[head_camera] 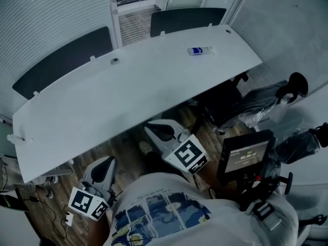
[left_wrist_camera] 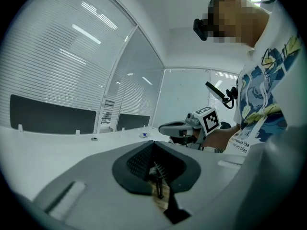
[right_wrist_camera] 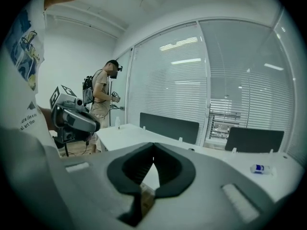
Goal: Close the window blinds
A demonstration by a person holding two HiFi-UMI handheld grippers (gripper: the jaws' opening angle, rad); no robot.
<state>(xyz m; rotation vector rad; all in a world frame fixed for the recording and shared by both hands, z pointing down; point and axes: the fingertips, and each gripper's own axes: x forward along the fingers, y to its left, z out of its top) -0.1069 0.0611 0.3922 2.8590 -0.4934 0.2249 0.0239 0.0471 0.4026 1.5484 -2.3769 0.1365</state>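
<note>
Slatted window blinds hang lowered over the glass wall behind the white desk; they also show in the left gripper view and the right gripper view. Both grippers are held low, on my side of the desk and well short of the blinds. My left gripper is shut with nothing in it, its jaws meeting at the tip. My right gripper is also shut and empty. Each gripper shows in the other's view: the right one, the left one.
Dark partition panels stand along the desk's far edge. A small bottle lies on the desk at the right. A screen on a stand and office chairs are to my right. Another person stands at the desk's far end.
</note>
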